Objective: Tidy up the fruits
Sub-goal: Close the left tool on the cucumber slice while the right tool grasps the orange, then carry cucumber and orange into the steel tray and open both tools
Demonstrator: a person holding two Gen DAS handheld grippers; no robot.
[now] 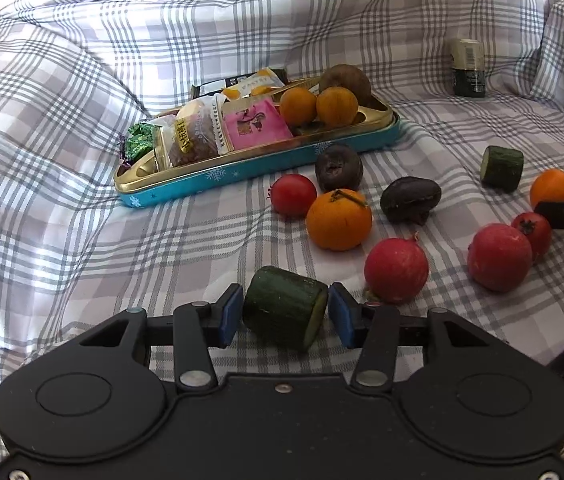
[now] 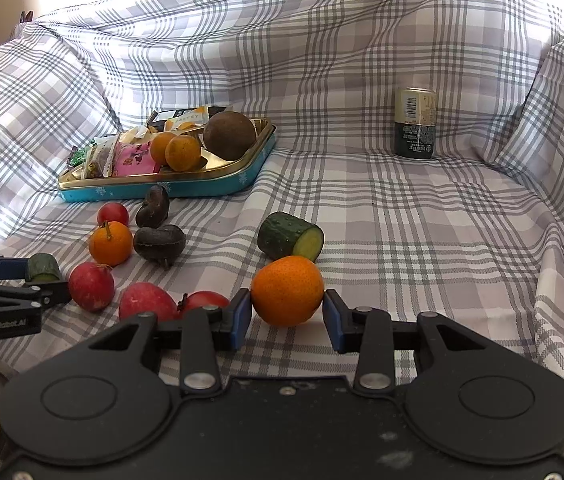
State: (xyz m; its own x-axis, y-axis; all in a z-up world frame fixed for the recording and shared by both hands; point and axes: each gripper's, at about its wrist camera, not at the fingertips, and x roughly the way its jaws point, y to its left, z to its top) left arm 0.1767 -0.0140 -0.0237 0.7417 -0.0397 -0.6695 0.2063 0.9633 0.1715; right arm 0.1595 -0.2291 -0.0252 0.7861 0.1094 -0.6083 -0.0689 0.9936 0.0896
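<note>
My left gripper [image 1: 284,314] has its blue pads against both ends of a cut cucumber piece [image 1: 284,306], low over the plaid cloth. My right gripper [image 2: 286,314] has its pads around a small orange [image 2: 286,290] resting on the cloth; narrow gaps show at both sides. A blue and gold tin tray [image 1: 257,164] holds two small oranges [image 1: 316,106], a brown round fruit [image 1: 346,78] and snack packets. On the cloth lie an orange [image 1: 338,220], red fruits [image 1: 396,270], two dark wrinkled fruits [image 1: 410,199] and another cucumber piece [image 2: 290,236].
A can [image 2: 414,124] stands at the back right on the cloth. The plaid cloth [image 2: 422,240] rises in folds behind and at both sides. The left gripper shows at the left edge of the right wrist view [image 2: 21,276].
</note>
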